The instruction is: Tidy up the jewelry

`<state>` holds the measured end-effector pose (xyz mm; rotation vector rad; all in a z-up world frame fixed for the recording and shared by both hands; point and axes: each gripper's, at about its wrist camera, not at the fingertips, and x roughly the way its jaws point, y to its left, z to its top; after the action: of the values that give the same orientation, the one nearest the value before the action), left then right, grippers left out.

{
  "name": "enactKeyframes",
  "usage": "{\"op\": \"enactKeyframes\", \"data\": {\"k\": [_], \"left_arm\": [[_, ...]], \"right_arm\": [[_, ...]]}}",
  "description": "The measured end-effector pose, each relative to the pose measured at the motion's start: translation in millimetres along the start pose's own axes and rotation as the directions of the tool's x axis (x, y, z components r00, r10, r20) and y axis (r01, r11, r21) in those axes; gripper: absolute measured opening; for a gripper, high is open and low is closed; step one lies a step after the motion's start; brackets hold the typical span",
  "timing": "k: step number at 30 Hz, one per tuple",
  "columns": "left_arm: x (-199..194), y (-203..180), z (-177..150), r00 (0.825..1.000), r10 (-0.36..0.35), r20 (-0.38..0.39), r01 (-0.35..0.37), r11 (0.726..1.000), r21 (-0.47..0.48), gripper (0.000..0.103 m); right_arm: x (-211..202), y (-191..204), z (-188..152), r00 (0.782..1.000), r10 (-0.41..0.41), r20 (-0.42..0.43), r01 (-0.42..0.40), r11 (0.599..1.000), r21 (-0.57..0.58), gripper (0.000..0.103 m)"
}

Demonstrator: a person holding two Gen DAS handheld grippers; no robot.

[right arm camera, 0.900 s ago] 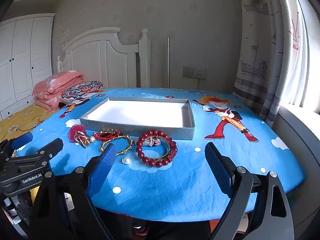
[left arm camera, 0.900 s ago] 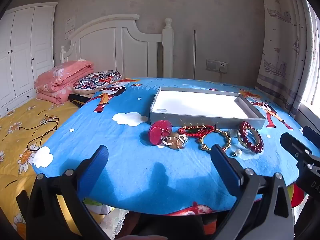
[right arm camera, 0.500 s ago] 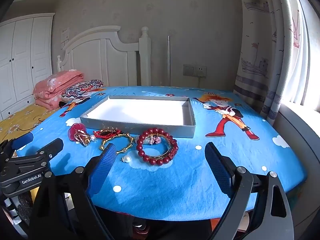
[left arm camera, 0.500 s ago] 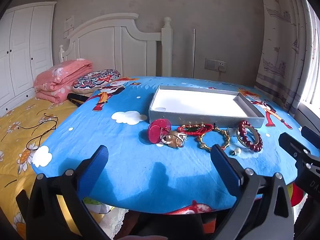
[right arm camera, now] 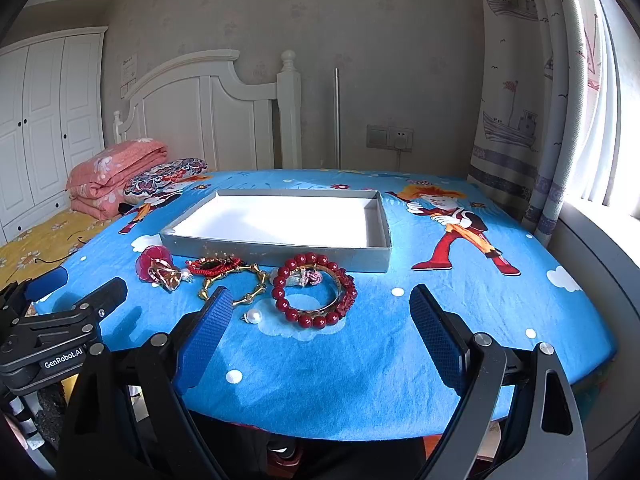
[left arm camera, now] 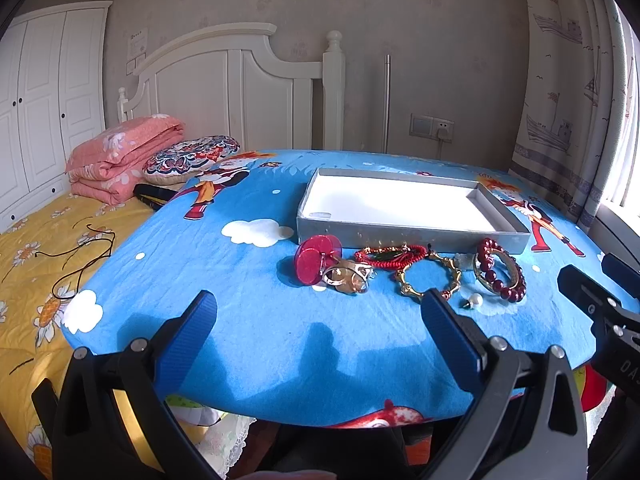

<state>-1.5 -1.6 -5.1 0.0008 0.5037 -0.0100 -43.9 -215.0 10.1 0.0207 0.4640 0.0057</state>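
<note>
A shallow grey tray (left arm camera: 408,236) (right arm camera: 276,249) with a white floor sits mid-table, nothing in it. In front of it lies a row of jewelry: a red flower piece (left arm camera: 316,258) (right arm camera: 154,260), gold rings (left arm camera: 346,278), a red cord bracelet (left arm camera: 390,256) (right arm camera: 214,267), a gold bangle (left arm camera: 430,280) (right arm camera: 236,286), a dark red bead bracelet (left arm camera: 500,270) (right arm camera: 314,296) and a pearl (left arm camera: 475,300) (right arm camera: 254,315). My left gripper (left arm camera: 320,312) is open and empty, near the table's front edge. My right gripper (right arm camera: 320,308) is open and empty, just short of the bead bracelet.
The table wears a blue cartoon cloth (left arm camera: 240,280). A bed with yellow sheet (left arm camera: 36,248), pink blanket (left arm camera: 120,160) and white headboard stands to the left. Curtains and a window (right arm camera: 580,120) are at the right. Each gripper shows at the edge of the other's view.
Both grippers have eased slightly forward toward the jewelry, which now sits a little lower in both views. Nothing on the table has moved.
</note>
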Motion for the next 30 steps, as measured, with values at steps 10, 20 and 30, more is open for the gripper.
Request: {"op": "enactKeyframes", "data": {"k": [10, 20, 30], "left_arm": [[-4.2, -3.7, -6.3, 1.0, -0.002, -0.001, 0.002, 1.0, -0.002, 0.099], [-0.3, -0.2, -2.5, 1.0, -0.001, -0.003, 0.001, 1.0, 0.001, 0.099], [0.7, 1.9, 0.7, 1.0, -0.002, -0.003, 0.002, 1.0, 0.0, 0.099]], "right_arm": [[0.7, -0.7, 0.2, 1.0, 0.001, -0.002, -0.001, 1.0, 0.001, 0.085], [1.1, 0.7, -0.3, 1.0, 0.003, -0.006, -0.003, 1.0, 0.001, 0.085], [0.9, 0.7, 0.0, 1.0, 0.004, -0.008, -0.004, 1.0, 0.002, 0.085]]}}
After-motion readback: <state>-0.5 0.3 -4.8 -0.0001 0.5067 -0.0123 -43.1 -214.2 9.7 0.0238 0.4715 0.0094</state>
